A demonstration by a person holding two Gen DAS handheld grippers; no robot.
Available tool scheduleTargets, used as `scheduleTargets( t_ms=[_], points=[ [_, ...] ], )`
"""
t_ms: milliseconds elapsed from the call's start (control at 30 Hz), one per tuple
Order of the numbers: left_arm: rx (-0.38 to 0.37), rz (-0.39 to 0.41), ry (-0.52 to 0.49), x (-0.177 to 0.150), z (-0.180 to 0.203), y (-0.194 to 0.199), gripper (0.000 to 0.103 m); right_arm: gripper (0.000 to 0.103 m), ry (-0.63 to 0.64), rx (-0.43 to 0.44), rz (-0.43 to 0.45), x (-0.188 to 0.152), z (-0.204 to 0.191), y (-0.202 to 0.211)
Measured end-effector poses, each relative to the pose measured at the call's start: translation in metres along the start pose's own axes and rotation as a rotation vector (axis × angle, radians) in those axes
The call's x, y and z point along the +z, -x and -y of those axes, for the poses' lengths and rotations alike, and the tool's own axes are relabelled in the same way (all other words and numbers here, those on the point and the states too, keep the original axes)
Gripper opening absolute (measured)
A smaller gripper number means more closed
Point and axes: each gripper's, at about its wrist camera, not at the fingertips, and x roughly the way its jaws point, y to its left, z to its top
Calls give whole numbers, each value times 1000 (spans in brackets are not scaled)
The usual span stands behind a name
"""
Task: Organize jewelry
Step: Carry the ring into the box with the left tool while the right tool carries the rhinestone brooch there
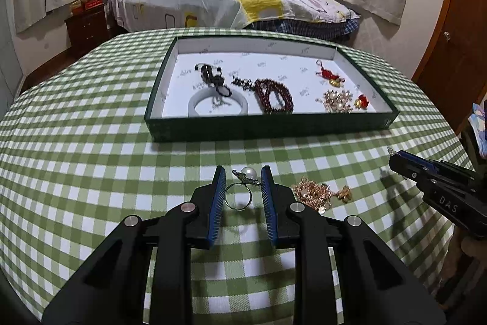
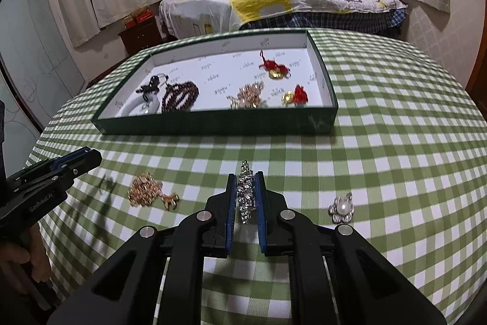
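Note:
My left gripper is shut on a silver ring with a pearl and holds it above the checked cloth. My right gripper is shut on a silver crystal brooch, lifted off the table; it also shows in the left wrist view. The left gripper also shows at the left of the right wrist view. A gold chain piece lies on the cloth between the grippers. A pearl flower brooch lies to the right. The green tray holds several jewelry pieces.
In the tray lie a white bangle, a dark red bead bracelet, black beads, a gold brooch and red charms. The round table's edge curves off on both sides. A bed stands behind.

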Motion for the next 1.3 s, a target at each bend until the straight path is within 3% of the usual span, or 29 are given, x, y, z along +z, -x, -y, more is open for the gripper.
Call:
scheduleTargets(
  t_ms=[533, 833, 1100, 1300],
  points=[
    [-31, 120, -37, 61, 16, -8, 24, 13, 62, 23, 132, 69, -18, -1],
    [-12, 158, -32, 102, 14, -37, 24, 13, 94, 17, 198, 107, -22, -20],
    [12, 131, -31, 128, 14, -79, 24, 13, 105, 12, 176, 122, -19, -55],
    [22, 57, -16, 136, 12, -113, 24, 13, 107, 3, 89, 122, -12, -93]
  ],
)
